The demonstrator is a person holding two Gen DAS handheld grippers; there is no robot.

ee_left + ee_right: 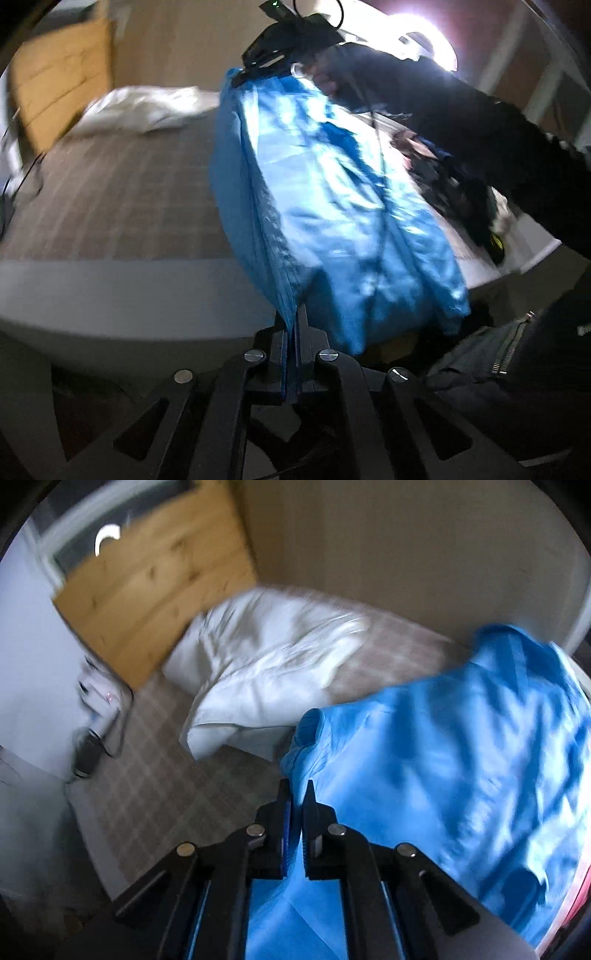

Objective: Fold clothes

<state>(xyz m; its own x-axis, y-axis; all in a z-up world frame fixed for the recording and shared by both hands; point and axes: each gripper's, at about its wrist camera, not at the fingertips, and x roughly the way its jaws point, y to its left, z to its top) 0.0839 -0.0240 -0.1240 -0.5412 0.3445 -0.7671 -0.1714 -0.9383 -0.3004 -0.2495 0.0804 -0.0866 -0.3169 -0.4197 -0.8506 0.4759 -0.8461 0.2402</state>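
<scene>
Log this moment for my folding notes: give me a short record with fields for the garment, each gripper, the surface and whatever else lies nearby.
garment: blue garment, lifted, stretched between both grippers
left gripper: shut on the garment's edge
right gripper: shut on another edge of the same garment
surface: bed with a checked cover
nearby: white bedding bunched by the wooden headboard; dark clothes pile beyond the garment
image quality: motion blur in both views
</scene>
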